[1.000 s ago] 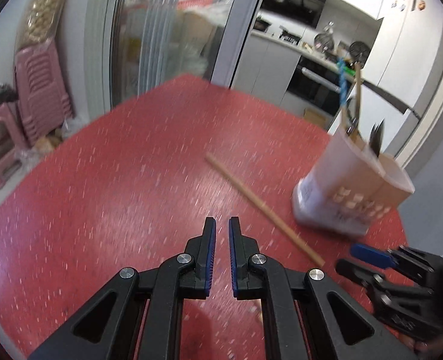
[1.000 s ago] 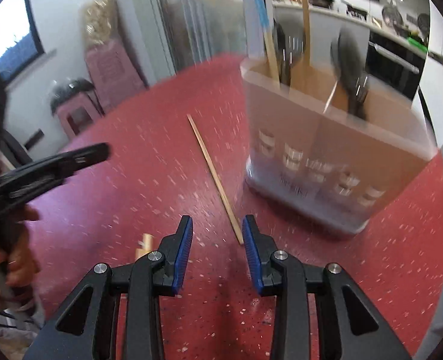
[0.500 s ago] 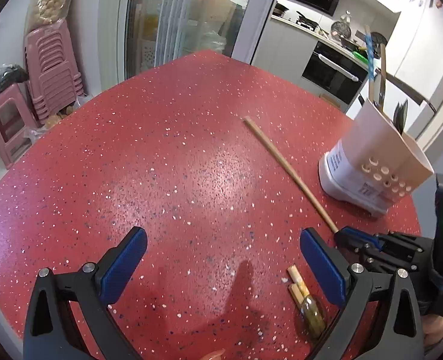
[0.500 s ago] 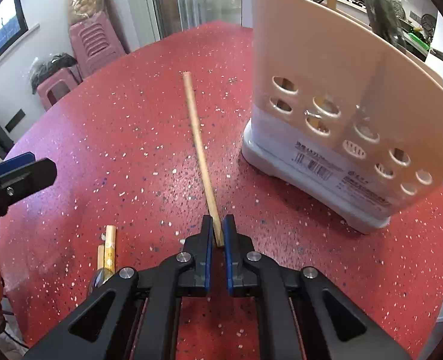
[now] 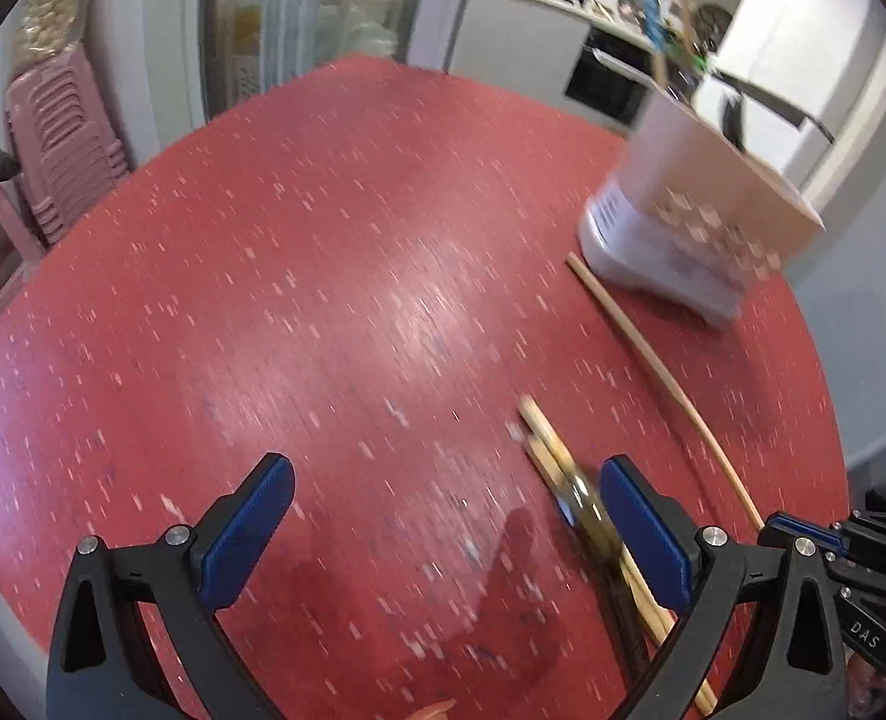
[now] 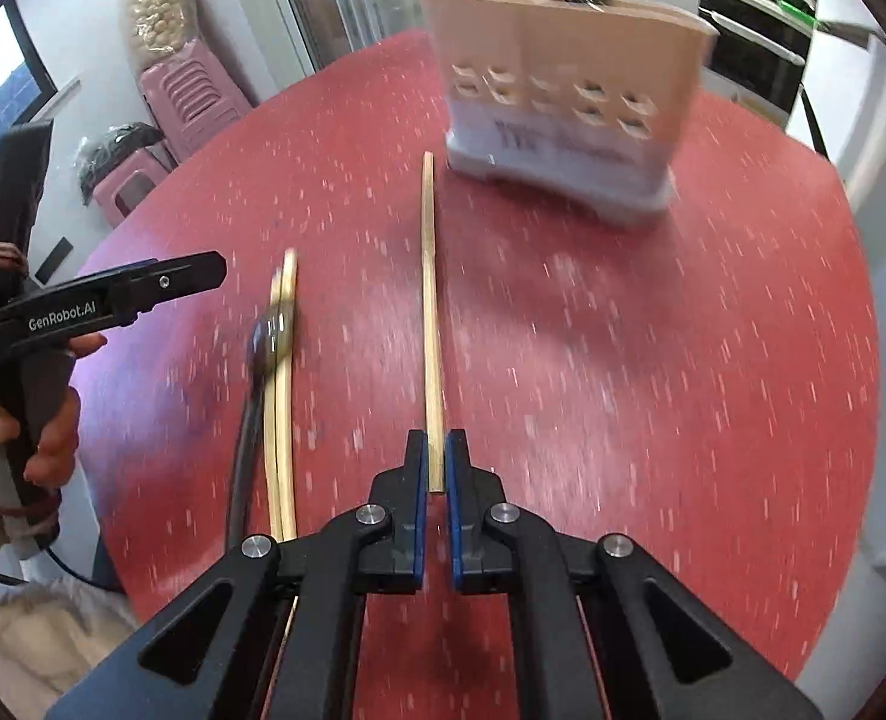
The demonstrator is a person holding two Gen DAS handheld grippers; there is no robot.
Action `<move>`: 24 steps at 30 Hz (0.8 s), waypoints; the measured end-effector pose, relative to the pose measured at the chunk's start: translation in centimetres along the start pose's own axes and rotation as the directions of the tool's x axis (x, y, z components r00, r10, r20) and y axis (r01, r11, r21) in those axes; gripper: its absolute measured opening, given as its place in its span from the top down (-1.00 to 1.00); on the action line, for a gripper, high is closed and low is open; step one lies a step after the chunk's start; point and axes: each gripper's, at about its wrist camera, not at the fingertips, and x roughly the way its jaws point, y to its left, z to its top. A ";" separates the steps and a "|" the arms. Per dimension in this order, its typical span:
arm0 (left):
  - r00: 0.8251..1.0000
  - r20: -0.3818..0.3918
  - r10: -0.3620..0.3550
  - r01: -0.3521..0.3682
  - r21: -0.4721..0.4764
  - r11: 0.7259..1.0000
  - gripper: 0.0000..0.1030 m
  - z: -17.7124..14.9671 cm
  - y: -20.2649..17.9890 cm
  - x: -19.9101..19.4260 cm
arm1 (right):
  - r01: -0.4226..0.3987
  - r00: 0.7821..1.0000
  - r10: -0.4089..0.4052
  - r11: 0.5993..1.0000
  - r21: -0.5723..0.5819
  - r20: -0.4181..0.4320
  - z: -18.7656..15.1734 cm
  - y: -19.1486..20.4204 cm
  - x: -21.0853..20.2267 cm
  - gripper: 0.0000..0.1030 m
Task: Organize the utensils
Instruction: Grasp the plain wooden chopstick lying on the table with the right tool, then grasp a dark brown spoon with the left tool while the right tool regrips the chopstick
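Our right tool (image 6: 435, 462) has just pinched the near end of the lone chopstick (image 6: 429, 300) lying on the table (image 6: 682, 390); our left tool (image 5: 443, 516) has sprung wide beside the remaining utensils (image 5: 568, 480), so loading the holder (image 6: 562, 90) comes next.

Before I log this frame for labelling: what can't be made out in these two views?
- Label print on the utensil holder: motion blur, both views.
- Dark utensil lying with the chopstick pair: blurred; the right gripper body covers its near end.
- Utensils standing in the holder: cut off by the right view's top edge, tiny and smeared in the left view.
- Chopstick pair's near end: behind the left gripper finger, left view.
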 end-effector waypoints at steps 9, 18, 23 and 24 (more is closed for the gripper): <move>0.991 -0.132 -0.038 0.051 0.096 0.994 -0.88 -3.6 -4.4 0.1 | -0.009 1.000 0.010 0.999 0.044 -0.019 -1.4 0.6 0.5 0.87; 0.988 -0.153 -0.010 0.028 0.117 0.993 -0.87 -4.3 -6.1 -0.1 | -0.011 1.000 0.012 0.997 0.078 -0.010 2.6 -0.1 0.2 0.85; 0.987 -0.157 0.019 0.001 0.123 0.992 -0.87 -5.2 -6.4 -0.7 | -0.022 0.997 0.028 0.995 0.101 -0.066 5.9 0.2 2.6 0.82; 0.987 -0.159 0.024 -0.004 0.125 0.992 -0.87 -5.4 -6.5 -0.8 | -0.024 0.996 0.033 0.994 0.107 -0.080 6.5 0.3 3.1 0.78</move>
